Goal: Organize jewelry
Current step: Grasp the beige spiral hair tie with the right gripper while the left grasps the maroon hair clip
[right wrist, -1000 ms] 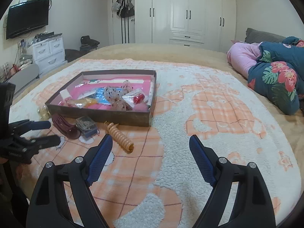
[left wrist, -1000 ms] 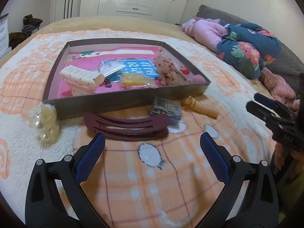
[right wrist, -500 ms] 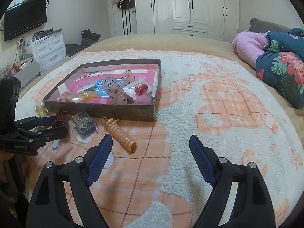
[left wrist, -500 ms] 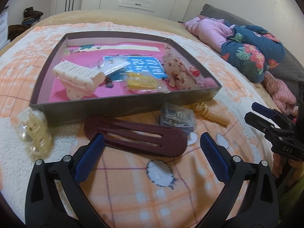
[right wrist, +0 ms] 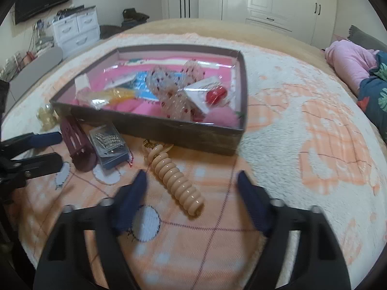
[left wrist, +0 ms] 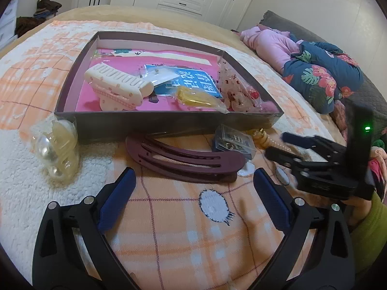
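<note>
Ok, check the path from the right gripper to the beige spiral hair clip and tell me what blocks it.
Nothing visible blocks it. The right gripper is open, and the beige spiral hair clip lies on the blanket straight ahead, its near end between the fingers. The small clear box sits off to the left.

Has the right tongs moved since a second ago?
Yes. The right tongs have closed in on the beige spiral clip and the box, both larger now.
</note>
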### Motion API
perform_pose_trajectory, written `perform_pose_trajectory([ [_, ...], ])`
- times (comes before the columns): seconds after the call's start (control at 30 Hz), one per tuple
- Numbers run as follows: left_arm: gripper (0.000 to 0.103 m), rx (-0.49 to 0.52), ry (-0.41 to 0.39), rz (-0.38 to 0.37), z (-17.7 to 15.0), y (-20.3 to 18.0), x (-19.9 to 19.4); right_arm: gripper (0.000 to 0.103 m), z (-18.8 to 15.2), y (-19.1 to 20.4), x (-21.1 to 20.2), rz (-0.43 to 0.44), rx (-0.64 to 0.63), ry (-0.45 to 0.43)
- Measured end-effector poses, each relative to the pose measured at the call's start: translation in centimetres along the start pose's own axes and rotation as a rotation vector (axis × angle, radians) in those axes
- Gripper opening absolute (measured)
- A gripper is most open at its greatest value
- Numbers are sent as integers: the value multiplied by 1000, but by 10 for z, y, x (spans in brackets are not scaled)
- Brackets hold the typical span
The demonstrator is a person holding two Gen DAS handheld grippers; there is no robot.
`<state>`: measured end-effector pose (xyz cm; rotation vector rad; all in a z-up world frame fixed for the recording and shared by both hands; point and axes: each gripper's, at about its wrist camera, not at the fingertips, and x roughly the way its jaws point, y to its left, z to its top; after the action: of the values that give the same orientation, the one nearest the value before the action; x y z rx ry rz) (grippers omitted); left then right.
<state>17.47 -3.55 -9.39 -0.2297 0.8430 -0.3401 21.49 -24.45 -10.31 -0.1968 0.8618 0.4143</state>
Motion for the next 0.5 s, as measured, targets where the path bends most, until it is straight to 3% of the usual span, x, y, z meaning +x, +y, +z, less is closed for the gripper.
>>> perform_pose_trajectory([
  [0.07,90,-32,3,-30,1,1,-2,34,-2,4,-1,32,-21,-8],
  [0.1,90,-52,4,-39,1,2,-2,34,-3,6,-4,39,-32,-14],
  [0.13,90,-77,0,-46,2,4,-2,22,-6,8,-7,54,-44,-17],
  [0.17,90,-106,-5,-57,3,7,-2,17,-8,10,-9,65,-48,-20],
  [0.43,90,-307,-44,-113,13,30,0,17,-20,7,-27,72,-19,-51],
  [0.47,89,-310,-53,-114,14,31,-1,17,-20,6,-28,70,-14,-54],
  [0.5,82,-314,-59,-110,14,32,0,17,-20,4,-30,69,-7,-59],
])
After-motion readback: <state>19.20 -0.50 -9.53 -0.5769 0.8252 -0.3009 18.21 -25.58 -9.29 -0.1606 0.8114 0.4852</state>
